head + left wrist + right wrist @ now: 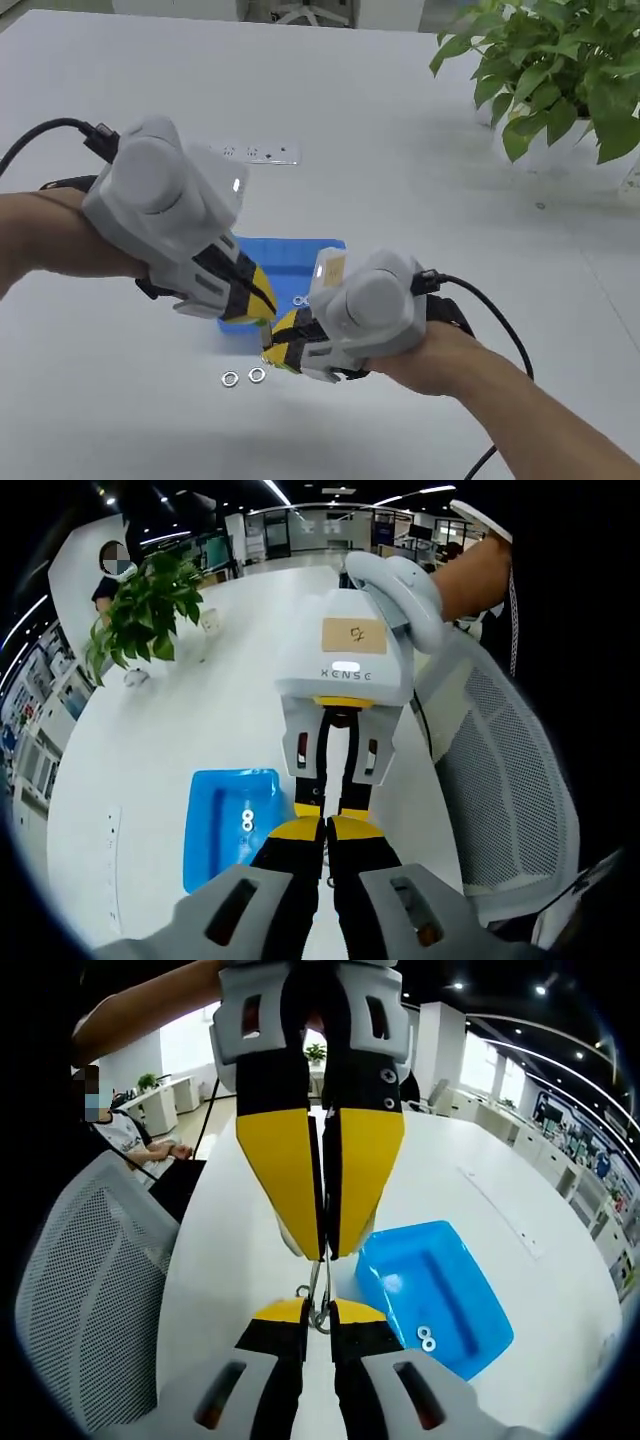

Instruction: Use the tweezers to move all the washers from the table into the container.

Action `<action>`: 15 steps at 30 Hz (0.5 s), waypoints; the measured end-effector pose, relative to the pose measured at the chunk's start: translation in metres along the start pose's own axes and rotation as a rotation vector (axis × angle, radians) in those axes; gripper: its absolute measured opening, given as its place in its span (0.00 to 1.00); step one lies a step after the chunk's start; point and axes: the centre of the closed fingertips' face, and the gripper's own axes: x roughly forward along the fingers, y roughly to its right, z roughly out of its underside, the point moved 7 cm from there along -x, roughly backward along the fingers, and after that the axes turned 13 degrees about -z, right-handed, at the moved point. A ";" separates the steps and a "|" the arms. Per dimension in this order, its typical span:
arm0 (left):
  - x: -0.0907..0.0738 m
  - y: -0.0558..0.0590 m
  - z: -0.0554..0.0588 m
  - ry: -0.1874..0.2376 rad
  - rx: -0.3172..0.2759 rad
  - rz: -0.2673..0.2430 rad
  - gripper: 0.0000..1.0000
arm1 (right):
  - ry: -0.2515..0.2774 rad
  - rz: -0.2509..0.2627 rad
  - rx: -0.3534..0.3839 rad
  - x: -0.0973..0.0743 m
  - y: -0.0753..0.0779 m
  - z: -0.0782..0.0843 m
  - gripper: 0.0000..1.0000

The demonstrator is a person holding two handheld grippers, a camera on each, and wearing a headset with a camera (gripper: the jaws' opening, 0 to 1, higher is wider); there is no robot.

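Note:
My two grippers meet tip to tip over the table, just in front of the blue container point(292, 258). The thin metal tweezers point(318, 1292) run from the left gripper's yellow jaws above into my right gripper point(319, 1312), which is shut on them. The left gripper point(325, 830) is also shut, with its pads point(285, 1175) pressed on the tweezers' other end. Two washers point(243, 377) lie on the table below the grippers. More washers point(247, 820) rest inside the container point(222, 825), also seen as washers point(430, 1339) in the container point(445, 1295).
A potted plant point(560, 70) stands at the far right of the white table point(420, 170). A white power strip point(255, 152) lies behind the container. A mesh chair point(510, 770) stands at the table's edge. Cables trail from both grippers.

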 end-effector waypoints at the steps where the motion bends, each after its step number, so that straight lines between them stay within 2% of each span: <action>1: -0.001 -0.001 -0.001 -0.001 0.002 0.000 0.05 | 0.002 0.000 0.001 -0.001 0.000 -0.001 0.10; 10: -0.007 -0.006 -0.008 0.002 0.015 -0.007 0.05 | 0.002 0.008 -0.013 -0.008 0.005 -0.009 0.10; 15: -0.010 -0.013 -0.012 0.007 0.025 -0.021 0.05 | 0.001 0.017 -0.023 -0.014 0.011 -0.013 0.10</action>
